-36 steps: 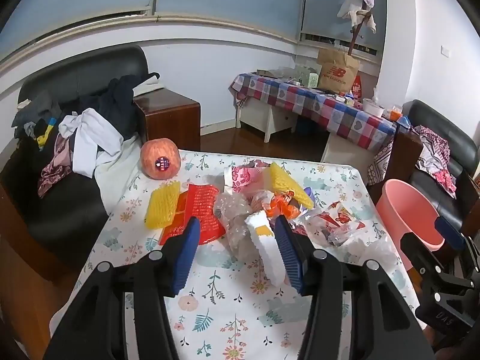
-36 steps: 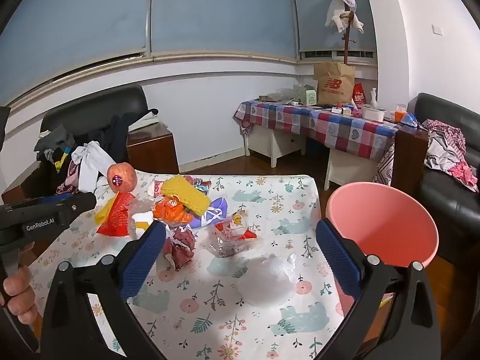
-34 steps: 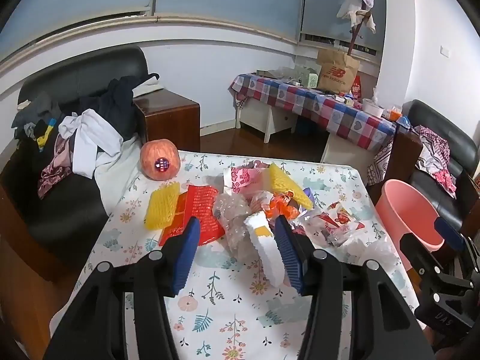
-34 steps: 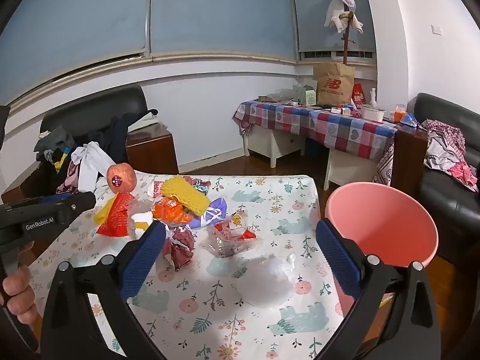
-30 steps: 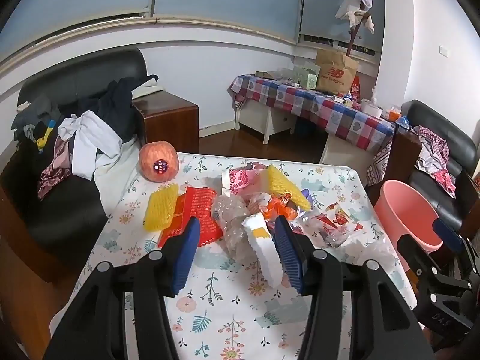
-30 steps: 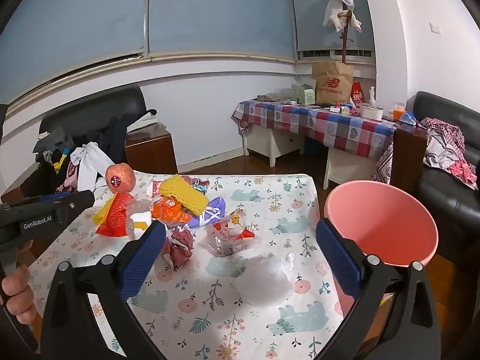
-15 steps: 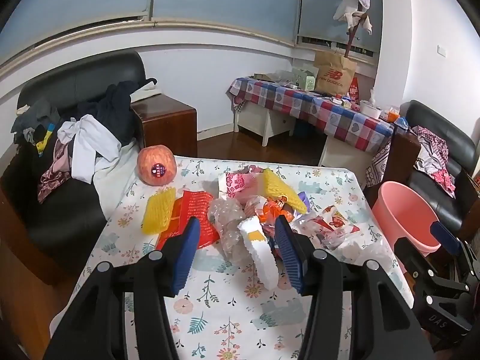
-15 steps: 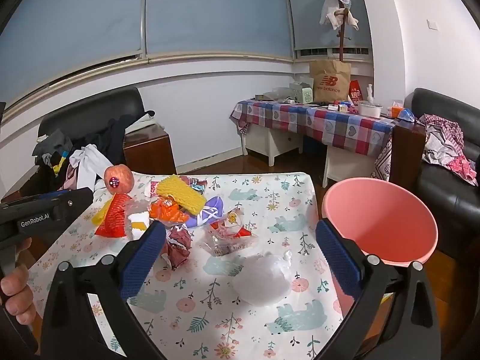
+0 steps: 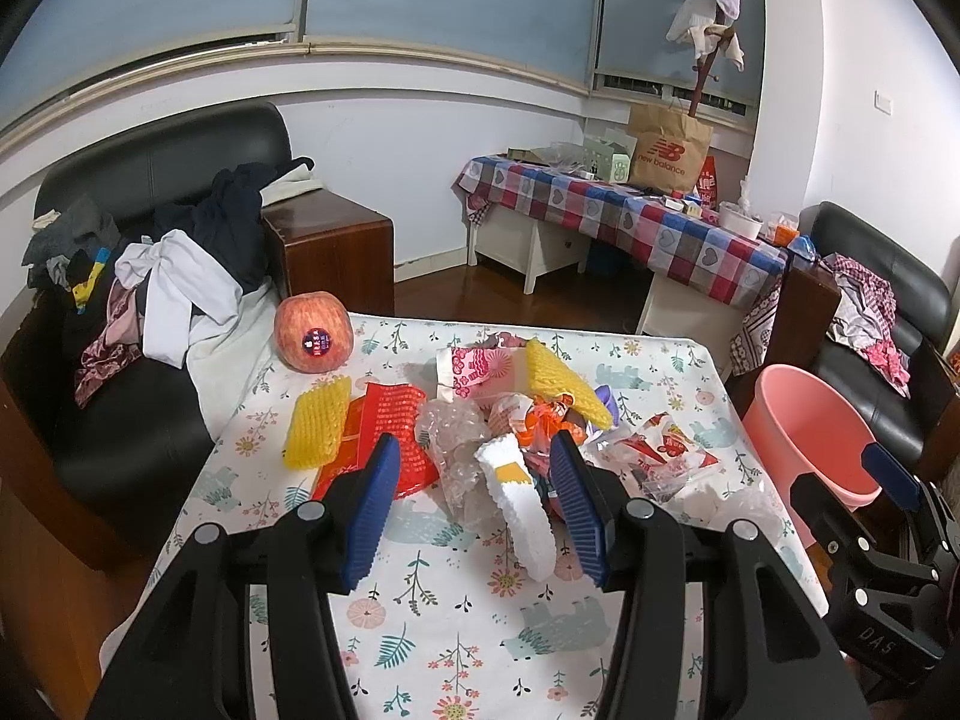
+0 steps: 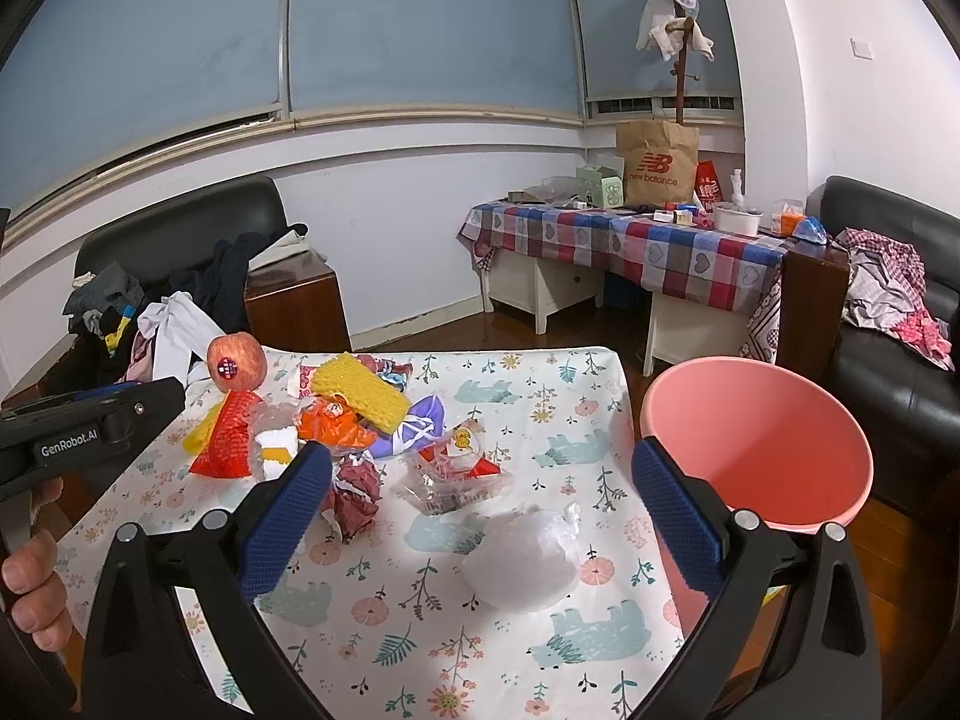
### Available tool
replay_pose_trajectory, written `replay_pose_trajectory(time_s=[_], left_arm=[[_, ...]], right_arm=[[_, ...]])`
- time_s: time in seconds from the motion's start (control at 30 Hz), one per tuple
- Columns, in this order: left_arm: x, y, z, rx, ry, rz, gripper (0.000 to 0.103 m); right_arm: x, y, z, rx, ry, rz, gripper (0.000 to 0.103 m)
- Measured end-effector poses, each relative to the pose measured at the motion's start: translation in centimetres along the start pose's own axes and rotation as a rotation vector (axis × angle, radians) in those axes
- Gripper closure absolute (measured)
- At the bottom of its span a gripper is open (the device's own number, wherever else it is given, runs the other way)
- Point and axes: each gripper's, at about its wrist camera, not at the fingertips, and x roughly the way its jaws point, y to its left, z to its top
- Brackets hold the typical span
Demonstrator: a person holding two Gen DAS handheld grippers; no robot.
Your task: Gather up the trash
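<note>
A heap of trash lies on the floral tablecloth [image 9: 456, 630]: a yellow foam net [image 9: 318, 429], a red net bag [image 9: 390, 438], a pink wrapper [image 9: 480, 369], an orange wrapper [image 10: 330, 426] and a white foam piece [image 9: 516, 498]. My left gripper [image 9: 474, 504] hovers open at the heap's near side. The foam piece and clear plastic show between its blue pads, untouched. My right gripper [image 10: 483, 516] stands wide open above a crumpled white plastic bag [image 10: 522, 564]. A dark red wrapper [image 10: 354, 495] and a clear snack packet [image 10: 456, 480] lie just beyond. A pink bin [image 10: 756, 444] stands off the table's right edge.
An apple [image 9: 313, 333] with a sticker sits at the table's far left corner. A black sofa [image 9: 150, 396] piled with clothes borders the left side. Behind are a wooden cabinet [image 9: 336, 252] and a checked-cloth table [image 9: 630, 222]. A hand [image 10: 30, 588] holds the left gripper's handle.
</note>
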Motion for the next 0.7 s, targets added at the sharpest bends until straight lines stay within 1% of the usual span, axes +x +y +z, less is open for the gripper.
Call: replay_pose_trajectory(time_s=[0.7], left_arm=[[-0.01, -0.01, -0.12, -0.001, -0.002, 0.0, 0.051]], right_arm=[[-0.24, -0.3, 0.18, 0.006, -0.006, -0.001, 0.003]])
